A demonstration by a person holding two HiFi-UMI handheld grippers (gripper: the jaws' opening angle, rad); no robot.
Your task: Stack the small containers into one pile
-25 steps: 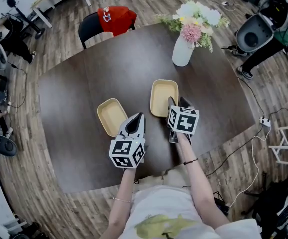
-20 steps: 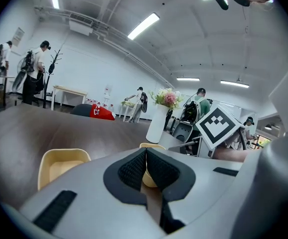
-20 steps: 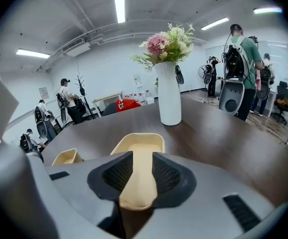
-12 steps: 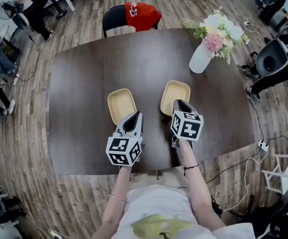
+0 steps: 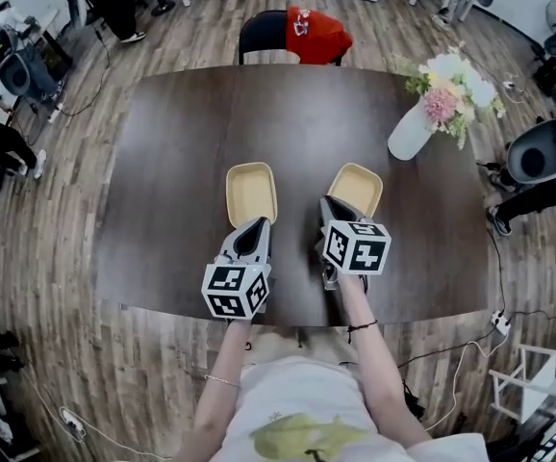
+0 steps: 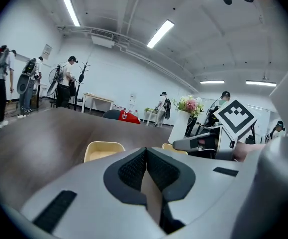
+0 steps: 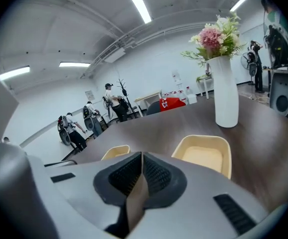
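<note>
Two shallow cream containers lie apart on the dark table (image 5: 182,152), both empty. The left container (image 5: 251,192) (image 6: 102,151) sits just beyond my left gripper (image 5: 259,224) (image 6: 146,152), which is shut with nothing in it. My right gripper (image 5: 328,204) (image 7: 141,156) hovers at the near edge of the right container (image 5: 357,188) (image 7: 204,155). Its jaws have just been closing and now stand shut, with nothing between them. The right gripper view also shows the left container (image 7: 115,152) further off.
A white vase of flowers (image 5: 415,131) (image 7: 226,91) stands at the table's right side. A chair with a red garment (image 5: 302,29) is at the far edge. People and equipment stand around the room's edge. The table's near edge lies just behind both grippers.
The right gripper's jaws have gone from spread to shut, empty. Both grippers have shifted a little while staying just short of the containers. The head view has swung, so the table sits differently in frame.
</note>
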